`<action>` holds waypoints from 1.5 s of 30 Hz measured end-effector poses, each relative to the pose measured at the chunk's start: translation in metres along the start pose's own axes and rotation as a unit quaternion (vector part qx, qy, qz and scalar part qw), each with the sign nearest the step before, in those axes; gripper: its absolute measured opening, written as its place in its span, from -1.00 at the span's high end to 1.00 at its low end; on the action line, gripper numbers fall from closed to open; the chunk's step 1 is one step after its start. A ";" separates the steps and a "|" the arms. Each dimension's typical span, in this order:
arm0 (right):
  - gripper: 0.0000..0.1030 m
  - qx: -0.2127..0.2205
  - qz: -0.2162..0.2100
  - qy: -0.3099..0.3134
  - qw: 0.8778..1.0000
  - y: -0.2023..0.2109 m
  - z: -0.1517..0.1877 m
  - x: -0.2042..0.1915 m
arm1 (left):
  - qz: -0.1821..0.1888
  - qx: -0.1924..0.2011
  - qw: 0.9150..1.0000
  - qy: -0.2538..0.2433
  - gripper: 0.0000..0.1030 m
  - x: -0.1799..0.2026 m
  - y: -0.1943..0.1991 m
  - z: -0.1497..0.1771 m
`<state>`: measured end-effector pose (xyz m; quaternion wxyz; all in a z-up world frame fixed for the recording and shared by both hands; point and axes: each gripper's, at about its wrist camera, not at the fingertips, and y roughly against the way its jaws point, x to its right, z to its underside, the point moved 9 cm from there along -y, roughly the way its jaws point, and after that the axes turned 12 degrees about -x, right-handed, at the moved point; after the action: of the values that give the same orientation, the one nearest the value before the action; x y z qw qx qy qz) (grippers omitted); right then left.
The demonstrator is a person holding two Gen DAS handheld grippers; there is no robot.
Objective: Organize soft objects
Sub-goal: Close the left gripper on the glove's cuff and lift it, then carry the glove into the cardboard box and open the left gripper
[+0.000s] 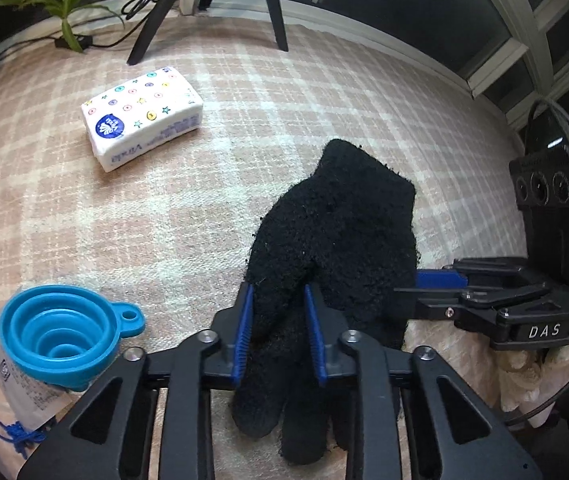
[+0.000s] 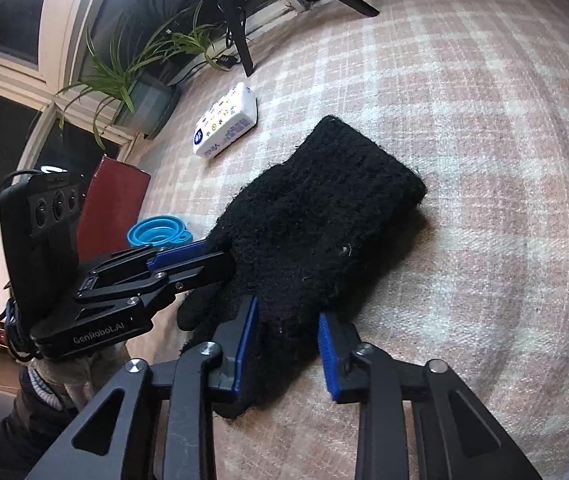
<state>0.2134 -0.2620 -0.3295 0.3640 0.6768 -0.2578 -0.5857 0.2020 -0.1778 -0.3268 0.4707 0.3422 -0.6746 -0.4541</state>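
Observation:
A black knitted glove (image 1: 344, 208) lies flat on the pink plaid cloth (image 1: 324, 92), cuff pointing away from me. My left gripper (image 1: 277, 292) is shut on one of its fingers, the blue pads pressing on both sides of it. In the right wrist view the glove (image 2: 316, 200) fills the middle, and my right gripper (image 2: 287, 310) is shut on its finger end nearest me. The left gripper (image 2: 224, 252) reaches in from the left and pinches the glove's side. The right gripper (image 1: 416, 280) comes in from the right edge of the left wrist view.
A white tissue pack (image 1: 142, 116) with coloured dots lies further back on the cloth. A blue collapsible funnel (image 1: 64, 336) sits on a paper label at the near left. Black stand legs (image 1: 276, 4) and a potted plant (image 2: 132, 64) stand at the back, and a dark red box (image 2: 112, 200) at the left.

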 end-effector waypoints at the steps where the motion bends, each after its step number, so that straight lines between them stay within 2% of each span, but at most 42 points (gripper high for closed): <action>1: 0.54 0.000 0.001 0.000 1.000 0.000 0.000 0.000 | -0.002 -0.002 1.000 -0.005 0.67 0.002 -0.003 -0.002; 5: 0.62 0.004 -0.003 0.000 1.000 0.002 -0.001 -0.002 | -0.005 -0.001 1.000 -0.007 0.77 0.005 -0.004 -0.002; 10: 0.75 0.011 -0.001 0.002 1.000 0.006 -0.001 -0.006 | 0.019 0.010 1.000 0.005 0.80 0.010 0.002 0.001; 15: 0.80 0.027 -0.007 0.006 1.000 0.020 0.002 -0.014 | 0.043 0.029 0.999 0.016 0.80 0.016 0.019 0.006; 22: 0.83 0.050 -0.003 0.029 0.998 0.045 0.007 -0.039 | 0.058 0.066 0.996 0.024 0.80 0.022 0.051 0.012; 34: 0.83 0.083 -0.004 0.111 0.990 0.075 0.012 -0.143 | 0.059 0.149 0.986 0.039 0.80 0.006 0.134 0.032; 41: 0.83 0.087 -0.012 0.167 0.982 0.070 0.006 -0.224 | 0.052 0.203 0.976 0.062 0.80 -0.033 0.188 0.059; 45: 0.84 0.084 -0.014 0.203 0.976 0.053 0.004 -0.274 | 0.040 0.232 0.968 0.083 0.80 -0.064 0.220 0.081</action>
<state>0.1637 -0.0827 -0.1218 0.3427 0.8130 -0.2173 -0.4176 0.1382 -0.0191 -0.1535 0.4509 0.4516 -0.7327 -0.2364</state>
